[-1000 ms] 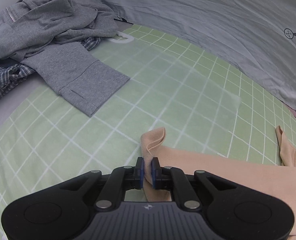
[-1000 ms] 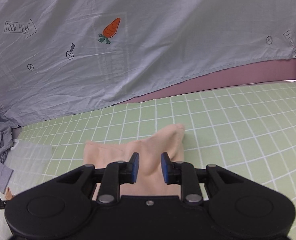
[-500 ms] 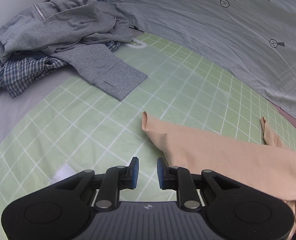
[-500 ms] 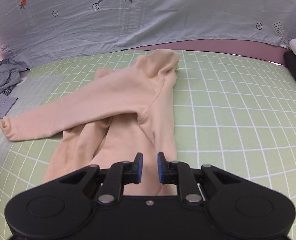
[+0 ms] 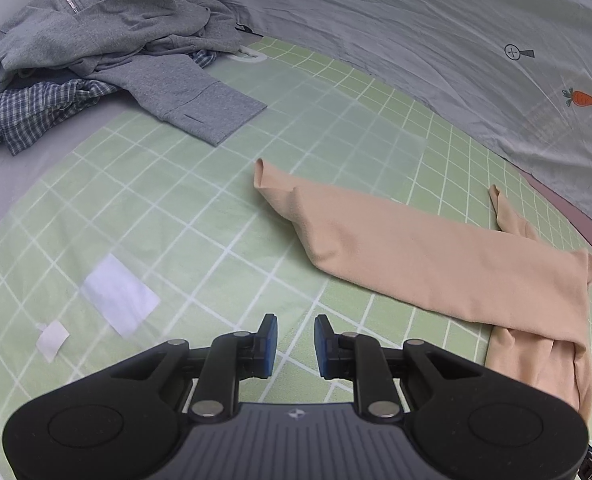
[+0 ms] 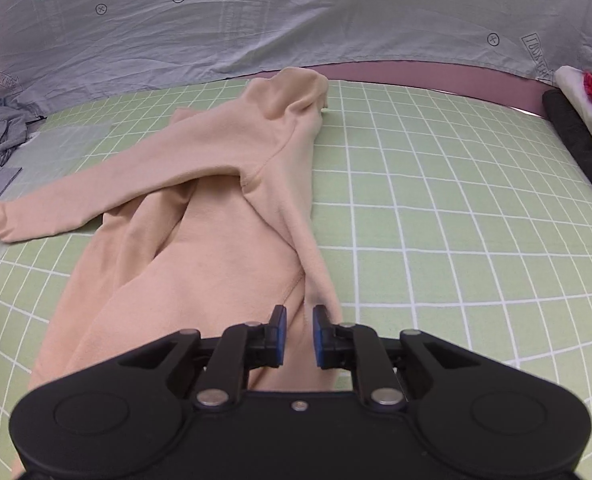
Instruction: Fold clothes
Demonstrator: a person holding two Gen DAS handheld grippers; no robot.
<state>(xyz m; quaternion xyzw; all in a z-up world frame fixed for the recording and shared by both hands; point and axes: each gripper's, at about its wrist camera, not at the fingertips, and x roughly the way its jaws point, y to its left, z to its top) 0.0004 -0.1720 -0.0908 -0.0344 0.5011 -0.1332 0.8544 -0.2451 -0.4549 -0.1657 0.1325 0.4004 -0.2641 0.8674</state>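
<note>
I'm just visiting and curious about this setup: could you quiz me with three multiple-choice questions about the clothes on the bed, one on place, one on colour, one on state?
1. Where is the grey pile of clothes?
A. on the far left
B. on the peach top
C. between the tongs

2. What colour is the grid mat?
A. blue
B. green
C. red

3. How does the long sleeve lie?
A. rolled up
B. tucked inside
C. folded across the body

A: the grey pile of clothes sits far left.
B: the grid mat is green.
C: the long sleeve crosses the peach top.
</note>
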